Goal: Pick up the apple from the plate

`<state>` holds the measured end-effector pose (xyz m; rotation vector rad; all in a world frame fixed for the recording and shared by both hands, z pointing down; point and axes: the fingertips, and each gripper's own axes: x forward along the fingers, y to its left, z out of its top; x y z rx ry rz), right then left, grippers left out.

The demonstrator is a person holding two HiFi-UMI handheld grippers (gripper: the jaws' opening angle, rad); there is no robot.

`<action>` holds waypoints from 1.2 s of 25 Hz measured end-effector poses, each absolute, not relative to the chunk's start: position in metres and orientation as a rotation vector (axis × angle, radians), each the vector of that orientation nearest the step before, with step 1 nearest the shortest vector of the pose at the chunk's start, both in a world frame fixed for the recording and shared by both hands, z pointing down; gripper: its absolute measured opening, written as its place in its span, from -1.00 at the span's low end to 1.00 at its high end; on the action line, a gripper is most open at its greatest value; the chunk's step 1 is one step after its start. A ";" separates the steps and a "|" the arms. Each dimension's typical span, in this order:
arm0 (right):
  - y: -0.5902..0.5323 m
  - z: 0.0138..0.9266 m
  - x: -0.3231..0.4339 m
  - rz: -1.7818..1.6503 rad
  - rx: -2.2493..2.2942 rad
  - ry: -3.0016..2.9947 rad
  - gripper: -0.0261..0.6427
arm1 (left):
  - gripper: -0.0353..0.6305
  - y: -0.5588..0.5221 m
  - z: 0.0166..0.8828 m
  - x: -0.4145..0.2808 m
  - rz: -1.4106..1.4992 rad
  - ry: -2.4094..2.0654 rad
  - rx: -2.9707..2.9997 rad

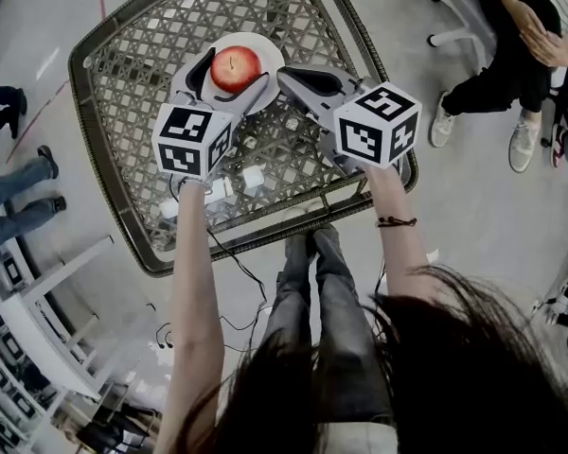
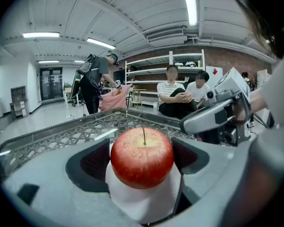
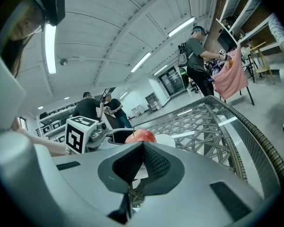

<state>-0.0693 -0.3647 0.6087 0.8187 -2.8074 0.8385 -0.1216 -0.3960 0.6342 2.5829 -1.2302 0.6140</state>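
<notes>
The left gripper [image 1: 233, 72] has its jaws pressed to both sides of the apple [image 1: 237, 64], which sits on the plate [image 1: 273, 53] on the desk [image 1: 142, 93]; just right of the plate, the right gripper [image 1: 284, 75] has its jaws together, empty. A light pinch on such round skin could let the apple slip and roll off the plate.

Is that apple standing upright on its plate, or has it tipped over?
Upright. In the left gripper view the apple rests on the white plate with its stem pointing straight up.
</notes>
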 end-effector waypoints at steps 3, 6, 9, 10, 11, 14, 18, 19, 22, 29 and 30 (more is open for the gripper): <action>-0.363 0.608 -0.067 0.844 0.831 -2.812 -0.89 | 0.32 -0.396 0.634 -0.118 0.627 -1.223 2.592; -0.364 0.608 -0.066 0.844 0.833 -2.817 -0.89 | 0.32 -0.397 0.634 -0.118 0.633 -1.230 2.587; -0.365 0.608 -0.065 0.848 0.839 -2.820 -0.89 | 0.32 -0.398 0.635 -0.119 0.624 -1.229 2.577; -0.365 0.608 -0.065 0.848 0.839 -2.821 -0.89 | 0.32 -0.398 0.635 -0.119 0.621 -1.229 2.575; -0.365 0.608 -0.065 0.847 0.839 -2.823 -0.89 | 0.32 -0.397 0.635 -0.119 0.618 -1.230 2.572; -0.366 0.608 -0.066 0.844 0.834 -2.826 -0.89 | 0.32 -0.398 0.635 -0.120 0.610 -1.235 2.562; -0.366 0.607 -0.068 0.844 0.833 -2.828 -0.89 | 0.32 -0.399 0.634 -0.123 0.589 -1.246 2.545; -0.366 0.606 -0.068 0.844 0.833 -2.829 -0.89 | 0.32 -0.399 0.633 -0.124 0.580 -1.251 2.540; -0.366 0.606 -0.068 0.846 0.833 -2.831 -0.89 | 0.32 -0.399 0.629 -0.128 0.542 -1.269 2.524; -0.364 0.599 -0.069 0.847 0.827 -2.822 -0.89 | 0.31 -0.393 0.615 -0.134 0.488 -1.298 2.494; -0.364 0.596 -0.069 0.843 0.825 -2.823 -0.89 | 0.32 -0.392 0.612 -0.135 0.482 -1.301 2.490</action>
